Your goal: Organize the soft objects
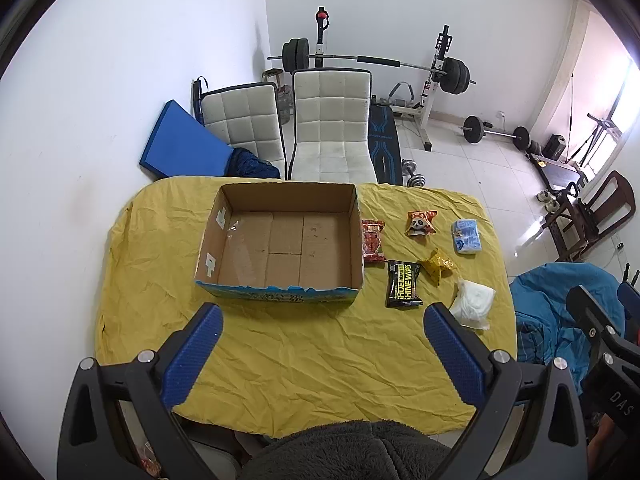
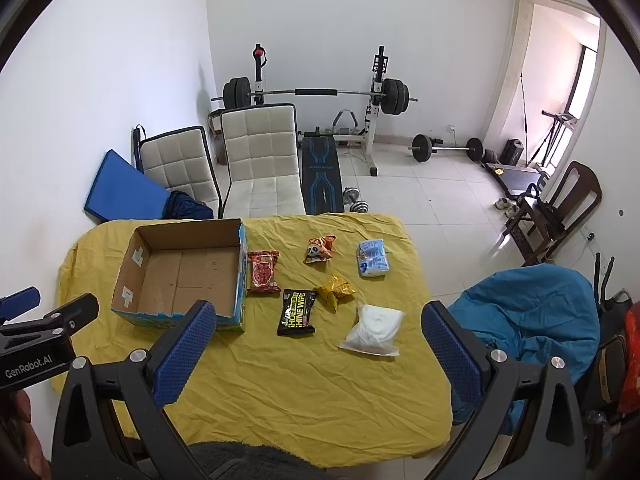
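Note:
An empty cardboard box [image 1: 280, 240] [image 2: 180, 276] stands on the yellow cloth table [image 1: 304, 360] [image 2: 304, 380]. To its right lie a red packet [image 1: 373, 242] [image 2: 263, 271], a panda snack bag [image 1: 420, 223] [image 2: 319, 249], a blue-white tissue pack [image 1: 466, 236] [image 2: 373, 258], a black wipes pack [image 1: 403, 283] [image 2: 297, 312], a yellow pouch [image 1: 437, 266] [image 2: 337, 292] and a white soft bag [image 1: 472, 304] [image 2: 374, 330]. My left gripper [image 1: 324, 328] is open and empty, near the box's front. My right gripper [image 2: 320, 328] is open and empty, above the near table, before the packets.
Two white chairs [image 1: 328, 128] stand behind the table, with a blue mat [image 1: 184, 144] and a weight bench [image 1: 384, 140] beyond. A blue-covered seat [image 2: 532, 320] is at the table's right. The left gripper shows at the left edge of the right wrist view [image 2: 36, 328].

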The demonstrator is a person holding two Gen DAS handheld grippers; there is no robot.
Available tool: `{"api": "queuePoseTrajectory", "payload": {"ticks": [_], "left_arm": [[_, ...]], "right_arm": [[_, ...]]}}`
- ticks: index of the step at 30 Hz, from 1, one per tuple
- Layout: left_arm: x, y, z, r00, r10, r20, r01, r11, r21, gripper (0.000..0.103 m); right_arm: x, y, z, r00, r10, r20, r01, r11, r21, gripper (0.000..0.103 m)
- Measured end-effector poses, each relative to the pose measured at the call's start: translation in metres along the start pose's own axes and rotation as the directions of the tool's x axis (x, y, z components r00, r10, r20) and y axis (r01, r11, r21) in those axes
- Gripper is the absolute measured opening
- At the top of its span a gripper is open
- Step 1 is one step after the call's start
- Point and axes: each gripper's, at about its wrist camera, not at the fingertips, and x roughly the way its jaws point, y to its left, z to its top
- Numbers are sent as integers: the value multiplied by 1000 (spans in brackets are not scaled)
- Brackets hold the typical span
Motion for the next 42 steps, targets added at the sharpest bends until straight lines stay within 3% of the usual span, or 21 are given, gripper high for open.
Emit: {"api": "queuePoseTrajectory", "payload": {"ticks": [42], "left_arm": [[-8,0,0,1000,2,12,-2,1000,0,103]], "right_arm": [[-12,2,8,1000,-4,29,4,1000,-6,103]]}}
